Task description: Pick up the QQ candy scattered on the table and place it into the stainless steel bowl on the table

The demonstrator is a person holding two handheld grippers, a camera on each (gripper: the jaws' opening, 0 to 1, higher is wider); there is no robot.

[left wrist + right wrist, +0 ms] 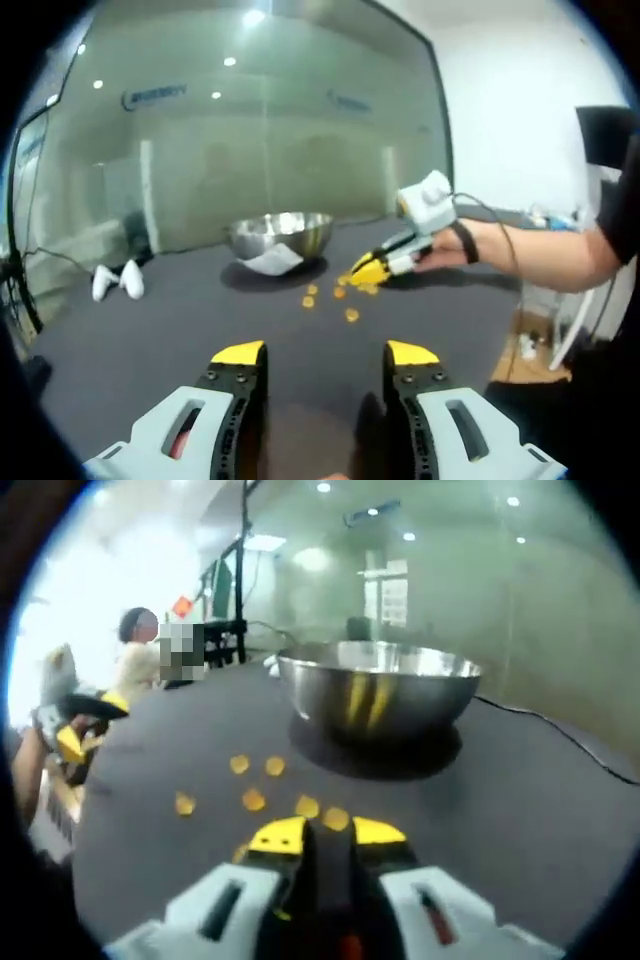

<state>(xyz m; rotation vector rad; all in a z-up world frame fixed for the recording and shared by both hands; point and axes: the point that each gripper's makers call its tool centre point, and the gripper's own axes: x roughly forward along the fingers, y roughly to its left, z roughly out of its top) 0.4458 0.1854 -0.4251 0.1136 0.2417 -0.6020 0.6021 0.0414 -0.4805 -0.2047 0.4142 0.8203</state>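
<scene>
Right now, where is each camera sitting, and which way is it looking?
Left gripper view: rides on the left gripper, held above the dark table, facing the stainless steel bowl, the candies and the right gripper in a person's hand; its own jaws stand apart.
Right gripper view: rides on the right gripper, low over the table, facing the bowl; its own jaws sit close together.
Both share the bowl, candies and table.

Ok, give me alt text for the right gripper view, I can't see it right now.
The right gripper, its yellow-tipped jaws nearly closed, sits low over the dark table at a scatter of yellow QQ candies. Just beyond stands the stainless steel bowl, with the left gripper at the far left edge.
</scene>
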